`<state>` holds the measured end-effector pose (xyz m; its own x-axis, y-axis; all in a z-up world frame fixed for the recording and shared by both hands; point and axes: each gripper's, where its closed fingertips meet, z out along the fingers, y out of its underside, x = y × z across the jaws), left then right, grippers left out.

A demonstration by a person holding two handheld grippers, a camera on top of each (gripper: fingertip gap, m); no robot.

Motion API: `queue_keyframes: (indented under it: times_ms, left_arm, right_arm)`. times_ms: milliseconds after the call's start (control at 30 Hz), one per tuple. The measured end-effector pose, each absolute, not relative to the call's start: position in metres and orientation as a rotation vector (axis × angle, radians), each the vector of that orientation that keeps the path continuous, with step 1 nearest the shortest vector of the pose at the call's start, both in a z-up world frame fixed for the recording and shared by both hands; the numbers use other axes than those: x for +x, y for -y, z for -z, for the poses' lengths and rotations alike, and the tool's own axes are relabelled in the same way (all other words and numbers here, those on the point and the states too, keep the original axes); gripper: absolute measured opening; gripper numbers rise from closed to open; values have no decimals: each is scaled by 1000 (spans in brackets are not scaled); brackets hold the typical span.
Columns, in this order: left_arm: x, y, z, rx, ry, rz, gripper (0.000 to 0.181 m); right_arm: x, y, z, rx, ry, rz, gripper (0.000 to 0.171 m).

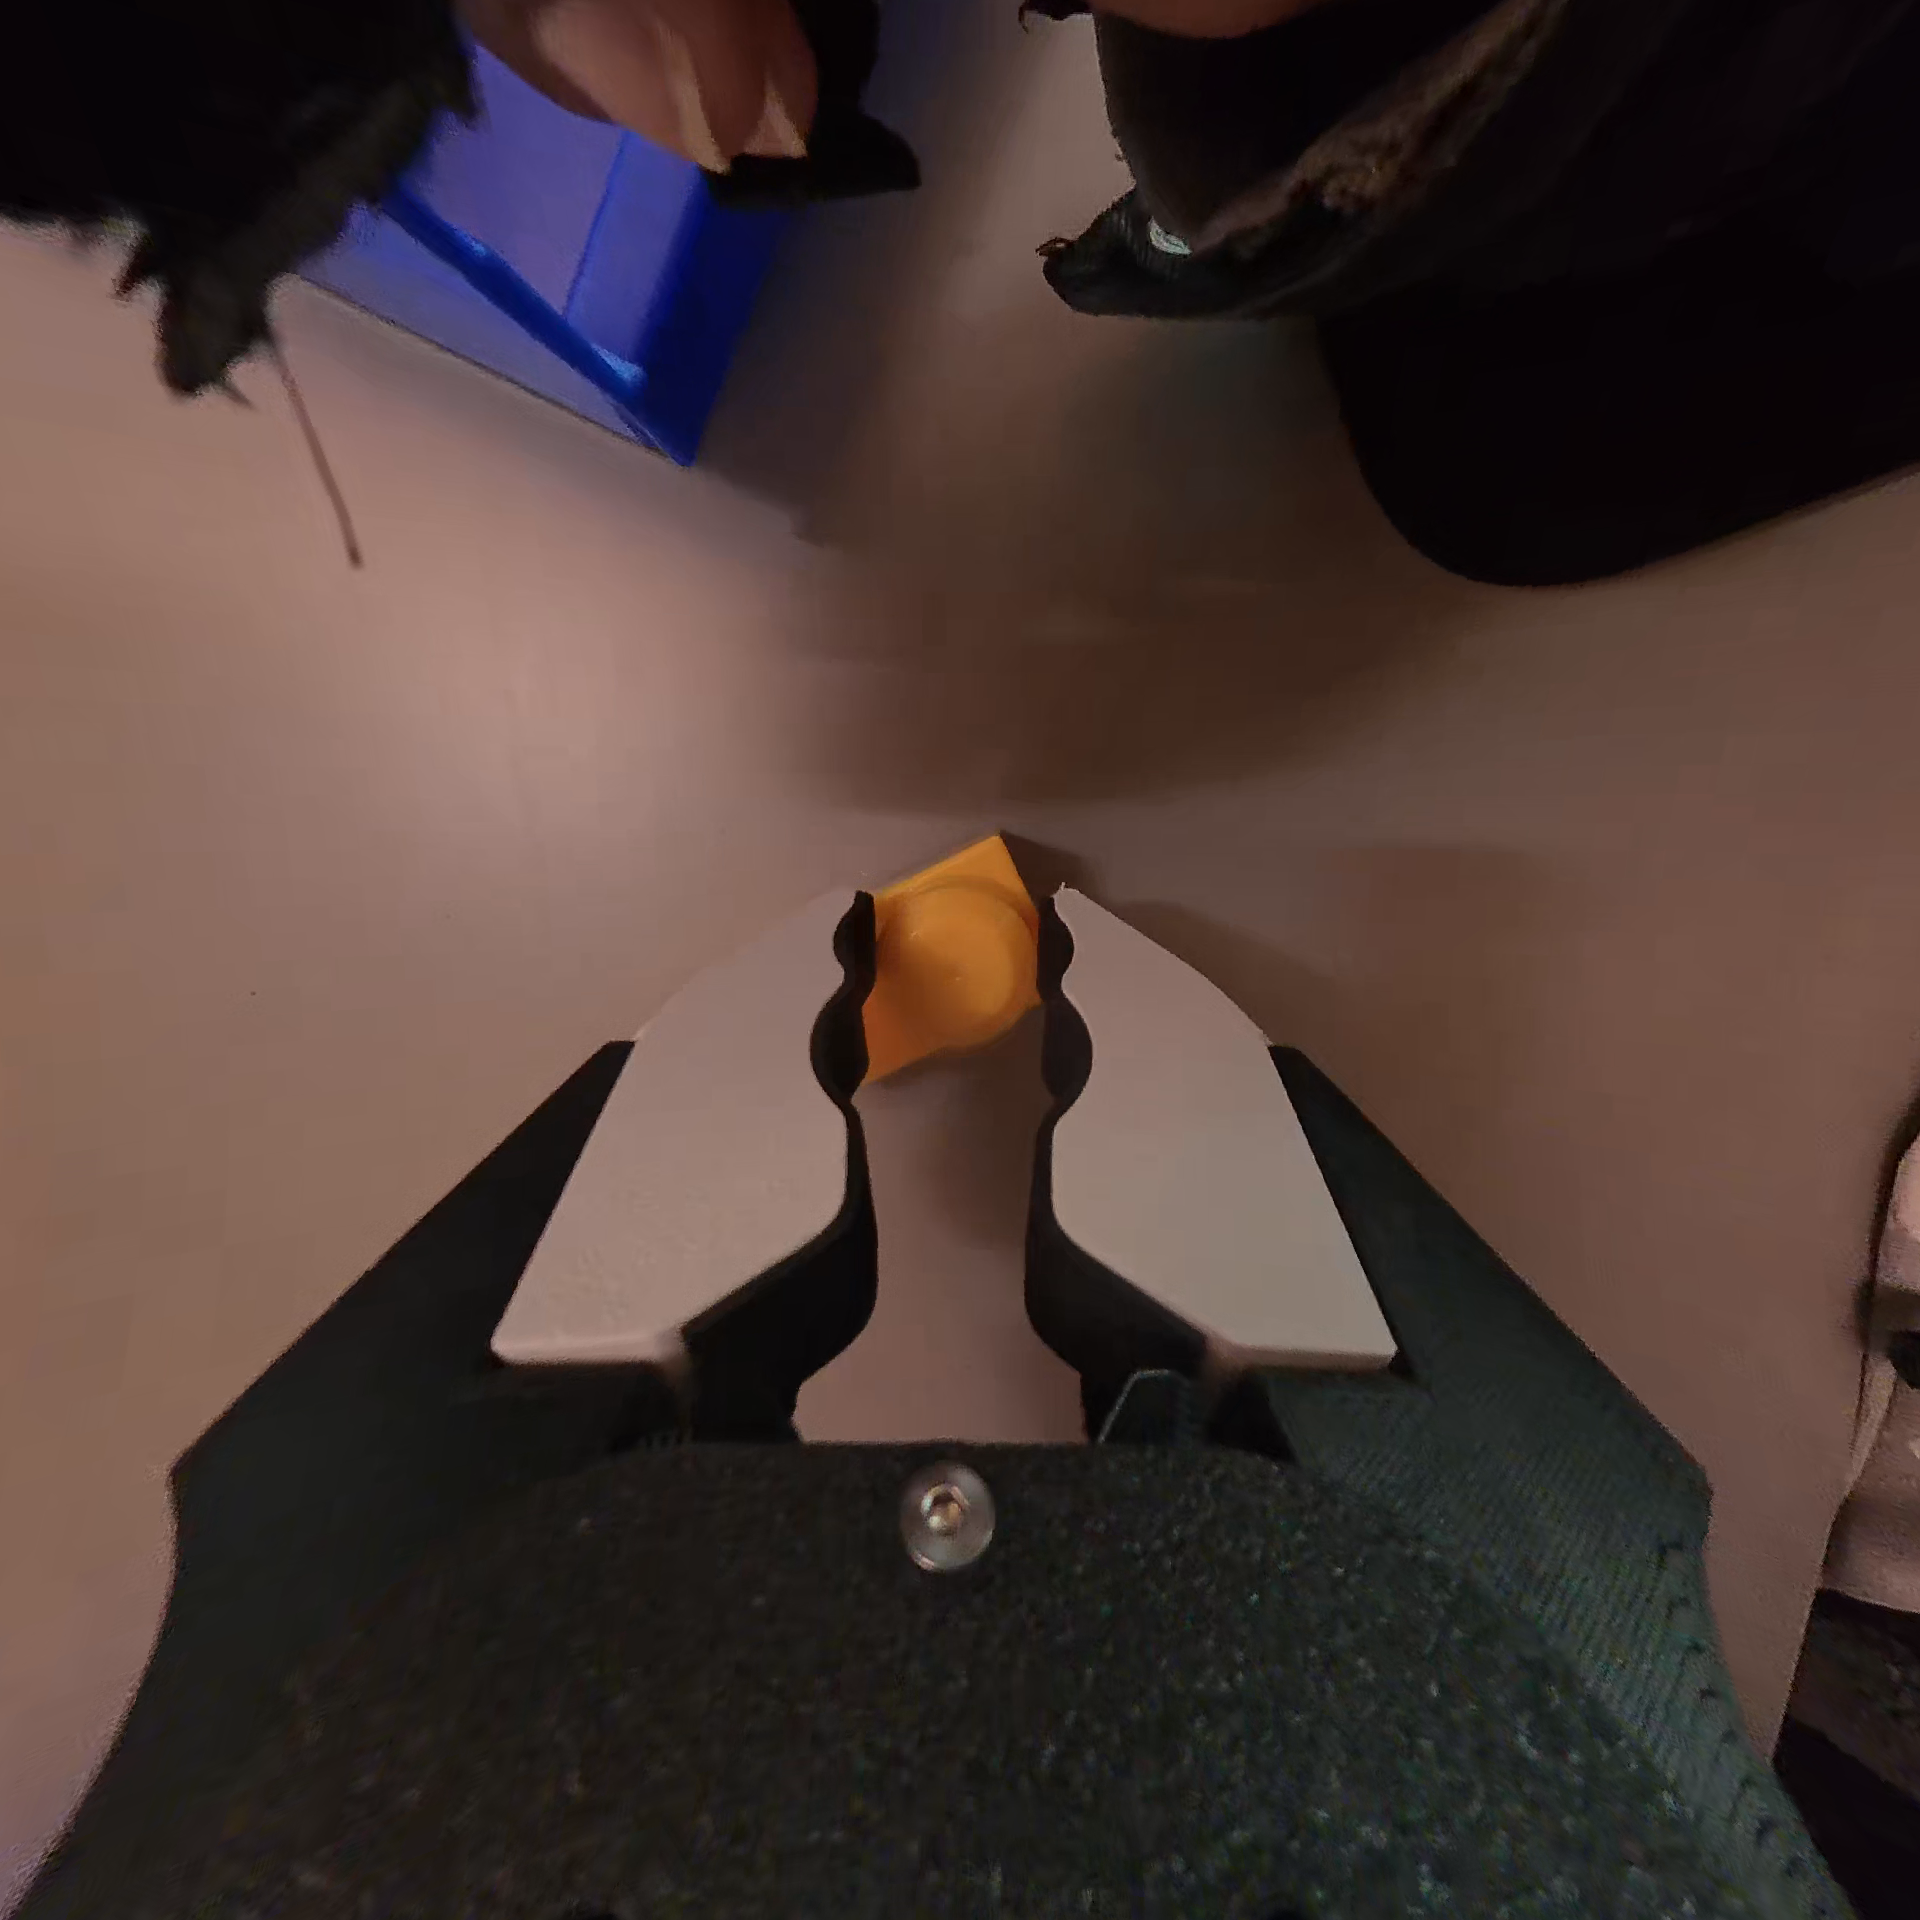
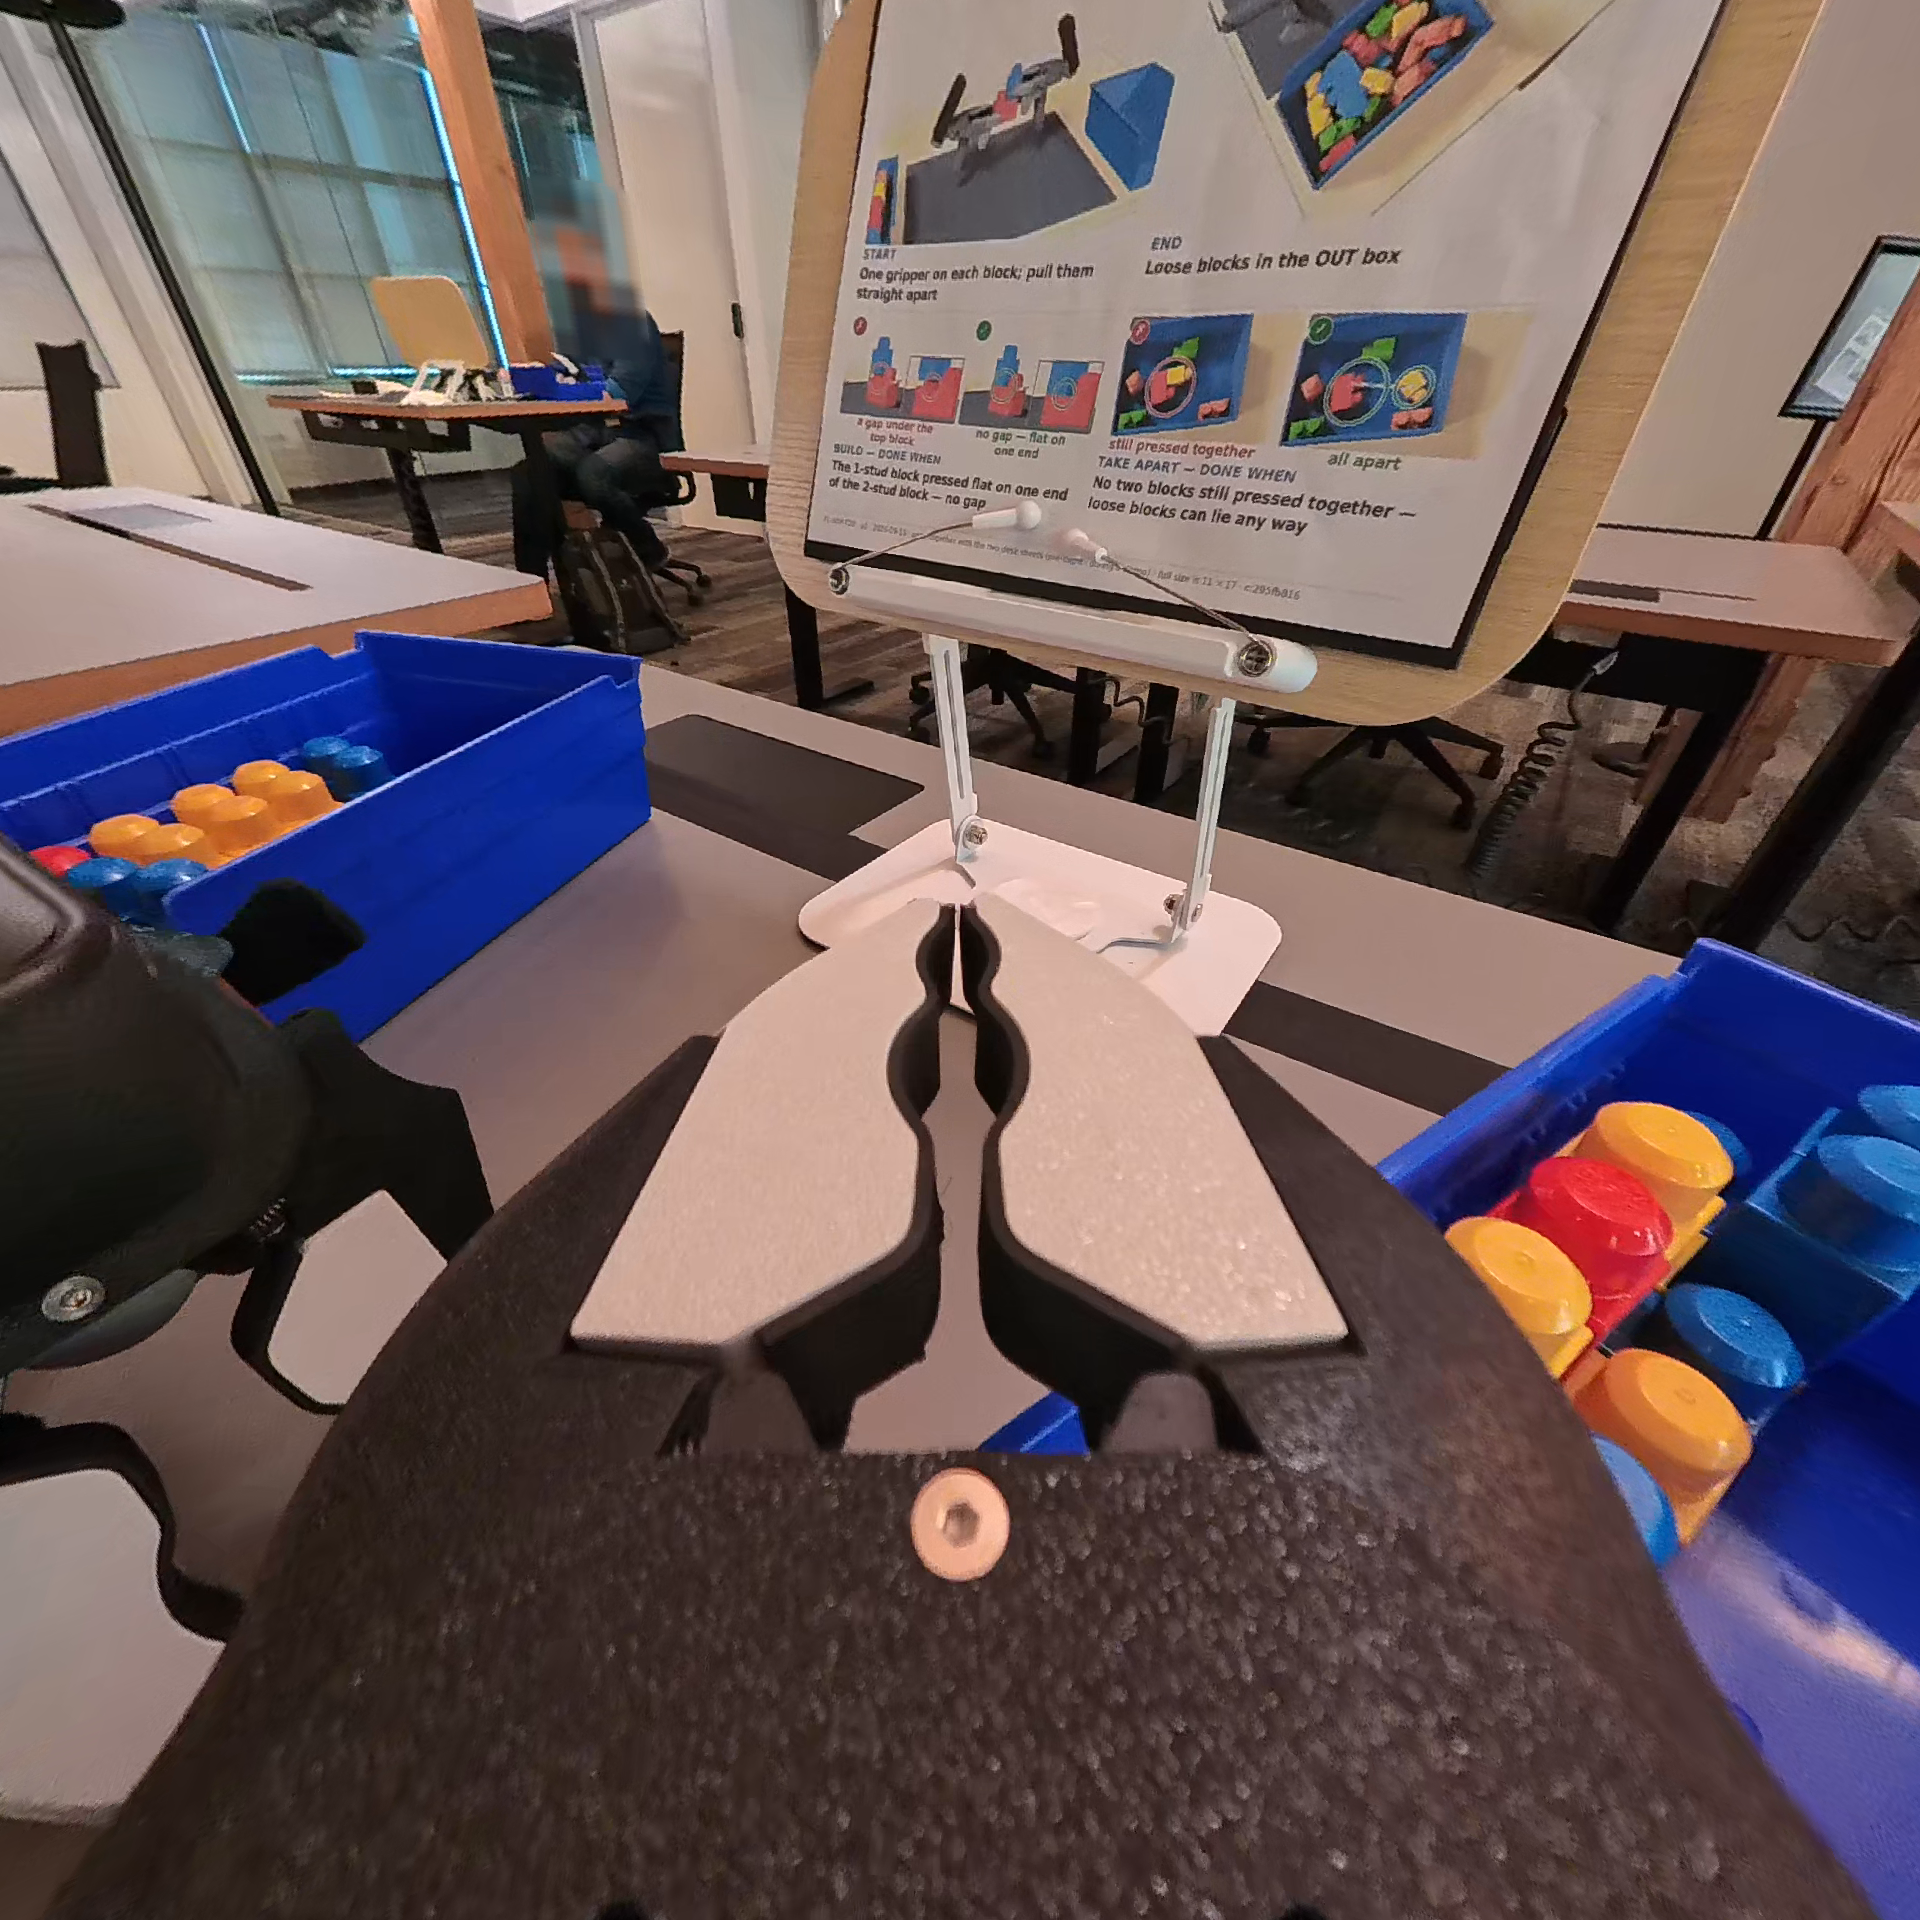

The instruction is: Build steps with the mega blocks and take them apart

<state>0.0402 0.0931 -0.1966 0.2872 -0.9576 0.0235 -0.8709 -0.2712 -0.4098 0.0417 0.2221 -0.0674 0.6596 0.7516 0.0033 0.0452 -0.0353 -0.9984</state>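
We hold the left tool (image 1: 951, 961) pointing down at the pale grey surface (image 1: 416, 779), its two grey-faced fingers clamped on a small yellow-orange plastic single-stud block (image 1: 951, 971) that sits right at the fingertips, stud toward the camera. A corner of a blue plastic bin (image 1: 582, 281) shows beyond it, partly behind a person's hand (image 1: 675, 73) in a black fingerless glove.

The right tool (image 2: 956, 920) grasps nothing: its fingers are pressed together at the tips, and it hangs above the surface between two bins. To its left stands a long blue plastic bin (image 2: 468, 831) with orange, blue and red mega blocks (image 2: 239, 810) inside; to its right a second blue bin (image 2: 1766, 1029) holds more orange, red and blue blocks (image 2: 1621, 1236). Straight ahead a white metal stand (image 2: 1039, 914) carries a wooden board with a printed instruction sheet (image 2: 1195, 312). The left tool's black body fills the lower left of this view.
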Motion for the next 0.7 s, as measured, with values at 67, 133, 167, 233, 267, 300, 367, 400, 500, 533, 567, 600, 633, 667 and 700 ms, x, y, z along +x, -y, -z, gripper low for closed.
queue_keyframes:
  times_ms: [67,133,167,233,267,300,367,400,500,533,567,600,633,667,700]
  left_arm:
    - [39,-93,197,-2238,-1661,379,30]
    - [38,-92,196,-2236,-1661,378,36]
    - [37,-92,195,-2231,-1656,380,39]
    - [37,-91,189,-2215,-1636,408,41]
    - [37,-91,184,-2202,-1623,421,42]
    - [35,-92,178,-2187,-1609,421,42]
    - [28,-96,161,-2147,-1565,419,42]
    - [20,-99,149,-2133,-1529,415,42]
    - [-19,-111,112,-2113,-1410,363,42]
    - [-36,-115,100,-2121,-1365,334,41]
    - [-56,-118,89,-2129,-1330,302,41]
    - [-75,-121,79,-2136,-1294,264,40]
    - [-97,-124,71,-2155,-1249,221,39]
    - [-118,-126,65,-2182,-1212,179,39]
    - [-140,-127,62,-2210,-1179,141,39]
  right_arm:
    - [41,-222,68,-1522,693,-646,0]
    - [41,-222,69,-1523,697,-644,0]
    - [41,-222,70,-1523,698,-645,0]
    - [40,-222,70,-1525,700,-645,1]
    - [40,-222,71,-1525,702,-646,1]
    - [40,-222,71,-1526,703,-646,1]
    - [40,-222,71,-1525,706,-645,1]
    - [40,-222,71,-1524,708,-644,1]
    - [40,-222,71,-1521,712,-642,1]
    - [40,-222,71,-1521,713,-643,1]
    - [39,-222,71,-1522,716,-643,1]
    - [39,-221,72,-1520,719,-645,1]
    - [39,-221,71,-1519,721,-645,1]
    - [39,-221,71,-1517,718,-643,1]
    - [39,-221,70,-1513,716,-644,1]
